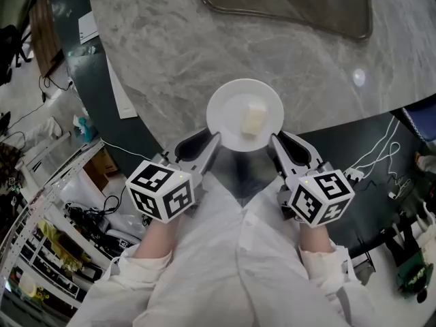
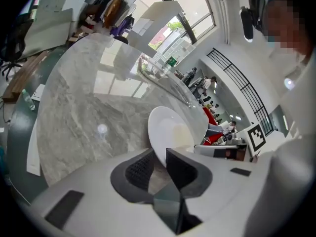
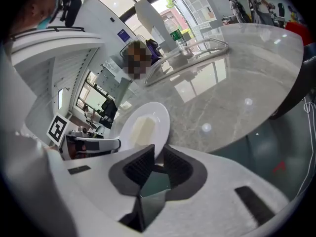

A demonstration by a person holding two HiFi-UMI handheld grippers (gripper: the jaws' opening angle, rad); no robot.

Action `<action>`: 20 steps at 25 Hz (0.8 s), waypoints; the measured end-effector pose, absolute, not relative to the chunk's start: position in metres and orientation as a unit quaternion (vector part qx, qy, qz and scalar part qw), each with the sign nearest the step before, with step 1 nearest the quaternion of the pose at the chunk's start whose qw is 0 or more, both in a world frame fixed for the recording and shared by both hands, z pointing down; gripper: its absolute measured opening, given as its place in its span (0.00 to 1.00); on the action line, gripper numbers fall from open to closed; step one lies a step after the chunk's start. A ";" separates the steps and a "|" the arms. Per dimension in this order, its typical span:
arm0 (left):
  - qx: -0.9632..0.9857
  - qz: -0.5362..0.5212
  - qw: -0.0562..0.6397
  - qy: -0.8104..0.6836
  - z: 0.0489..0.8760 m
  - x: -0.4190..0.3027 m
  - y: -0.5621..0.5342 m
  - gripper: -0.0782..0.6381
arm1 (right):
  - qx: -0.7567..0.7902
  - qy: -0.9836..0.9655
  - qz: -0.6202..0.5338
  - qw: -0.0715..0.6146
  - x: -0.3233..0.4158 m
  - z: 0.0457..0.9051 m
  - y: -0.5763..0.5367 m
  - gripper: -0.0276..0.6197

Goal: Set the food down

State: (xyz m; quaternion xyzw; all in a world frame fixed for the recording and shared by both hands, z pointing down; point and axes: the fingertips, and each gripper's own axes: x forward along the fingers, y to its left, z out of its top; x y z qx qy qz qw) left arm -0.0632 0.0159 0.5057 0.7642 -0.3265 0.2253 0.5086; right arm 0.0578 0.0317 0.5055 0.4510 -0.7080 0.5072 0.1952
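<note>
Food [image 1: 253, 120], a pale yellow block, is sitting slightly right of centre on the white plate [image 1: 225, 107], which is showing in the middle of the head view, right over the near edge of the grey marble tabletop [image 1: 170, 46]. You are pinching the plate's near rim from both sides. The left gripper [image 1: 212, 142] is holding it at lower left and the right gripper [image 1: 278, 144] at lower right. Each gripper's own view is showing its fingers [image 2: 138, 169] narrow, with the thin rim caught between them.

Trouble is likely coming from that edge. Part of the plate is overhanging it, so if you are letting go here it could be tipping back toward you. Both grips are sitting on the near side only, leaving the far rim unsupported. Lowering one gripper faster than the other would be tilting the plate and sliding the block. Whether the plate is already touching the stone, the views are not showing.

The block is lying flat. Its long axis is running from the lower part of the head view toward the top, leaning slightly to the upper right.
</note>
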 end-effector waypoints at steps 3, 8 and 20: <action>0.765 0.228 0.511 -0.317 0.507 -0.063 0.014 0.22 | 0.453 -0.708 0.507 0.191 0.058 0.506 0.031 0.12; 0.772 0.245 0.494 -0.315 0.505 -0.063 0.010 0.22 | 0.459 -0.704 0.500 0.208 0.057 0.507 0.031 0.12; 0.790 0.247 0.482 -0.288 0.488 -0.060 0.009 0.22 | 0.482 -0.695 0.490 0.211 0.060 0.491 0.030 0.12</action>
